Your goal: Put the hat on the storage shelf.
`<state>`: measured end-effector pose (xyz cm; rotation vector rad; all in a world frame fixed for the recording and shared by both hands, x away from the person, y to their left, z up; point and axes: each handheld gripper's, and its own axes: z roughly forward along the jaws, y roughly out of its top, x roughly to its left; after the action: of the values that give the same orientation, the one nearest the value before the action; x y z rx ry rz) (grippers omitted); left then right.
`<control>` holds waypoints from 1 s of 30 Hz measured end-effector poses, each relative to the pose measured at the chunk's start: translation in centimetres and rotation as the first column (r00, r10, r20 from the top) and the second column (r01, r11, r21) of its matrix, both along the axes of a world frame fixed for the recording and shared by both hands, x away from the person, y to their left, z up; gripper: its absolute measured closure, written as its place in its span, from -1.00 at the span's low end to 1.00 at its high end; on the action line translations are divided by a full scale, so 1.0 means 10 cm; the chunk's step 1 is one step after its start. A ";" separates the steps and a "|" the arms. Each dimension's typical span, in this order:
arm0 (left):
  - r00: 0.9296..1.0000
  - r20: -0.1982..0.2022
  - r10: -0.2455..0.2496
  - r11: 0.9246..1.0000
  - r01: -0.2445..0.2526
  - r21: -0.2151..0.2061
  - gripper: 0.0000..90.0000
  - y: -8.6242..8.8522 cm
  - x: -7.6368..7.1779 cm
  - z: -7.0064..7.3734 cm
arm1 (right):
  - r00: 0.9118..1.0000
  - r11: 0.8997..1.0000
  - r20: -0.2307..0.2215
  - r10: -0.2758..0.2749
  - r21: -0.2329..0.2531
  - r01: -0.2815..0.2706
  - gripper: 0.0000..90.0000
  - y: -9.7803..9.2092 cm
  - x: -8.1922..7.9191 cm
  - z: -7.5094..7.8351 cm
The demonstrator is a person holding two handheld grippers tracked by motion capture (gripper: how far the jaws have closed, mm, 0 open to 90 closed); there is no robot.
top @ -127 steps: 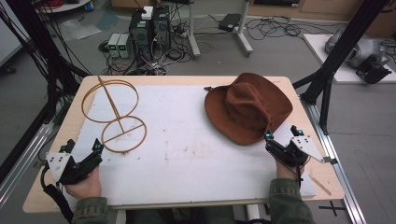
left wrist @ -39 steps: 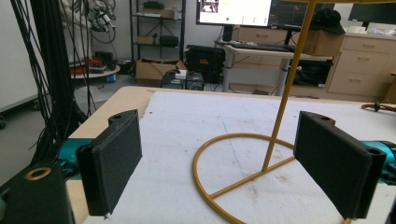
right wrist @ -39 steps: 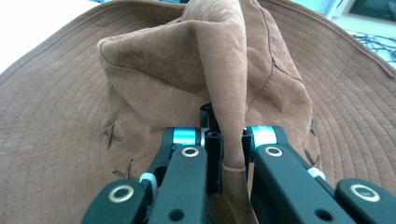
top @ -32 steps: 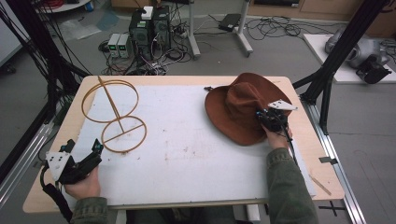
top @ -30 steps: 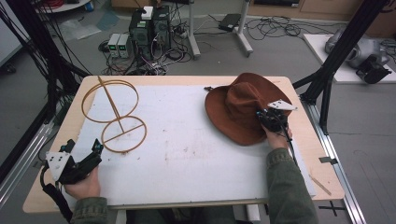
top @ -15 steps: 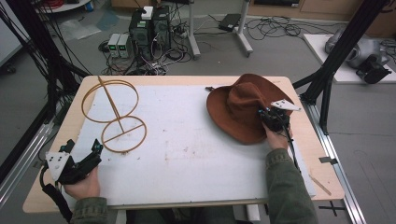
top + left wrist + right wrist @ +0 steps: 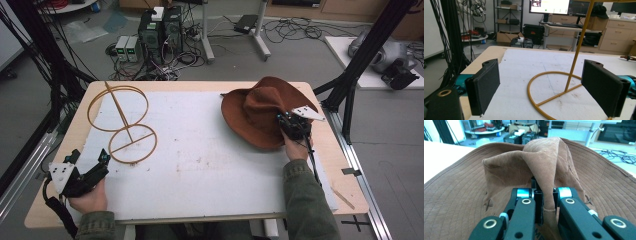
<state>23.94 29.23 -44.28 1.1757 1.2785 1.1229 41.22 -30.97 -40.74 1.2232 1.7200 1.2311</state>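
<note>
The right gripper (image 7: 544,202) pinches a fold of the brown hat (image 7: 260,112), its jaw tips hidden by the suede. The hat sits at the table's (image 7: 210,210) far right, crown crumpled and pulled up, brim stitched in rings. At near left, the left gripper (image 7: 549,87) gapes wide, empty, before a yellow wire stand (image 7: 122,122).
</note>
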 end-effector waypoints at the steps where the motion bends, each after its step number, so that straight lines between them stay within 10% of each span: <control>1: 1.000 -0.001 0.000 1.000 0.000 -0.001 -0.65 0.00 0.00 0.00 | 1.000 1.000 0.009 0.000 0.004 0.000 0.98 0.01 -0.01 0.01; 17: 1.000 0.001 -0.001 1.000 0.001 0.000 -0.65 0.00 0.00 0.00 | 0.988 0.996 0.144 0.047 0.063 -0.057 0.97 0.23 -0.12 0.24; 30: 1.000 0.002 -0.002 1.000 0.002 -0.011 -0.65 0.01 0.00 0.00 | 0.962 0.985 0.257 0.091 0.118 -0.124 0.97 0.42 -0.24 0.46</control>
<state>23.98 29.30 -44.32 1.1673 1.2802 1.1145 38.82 -26.74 -36.16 1.0078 1.5548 1.5175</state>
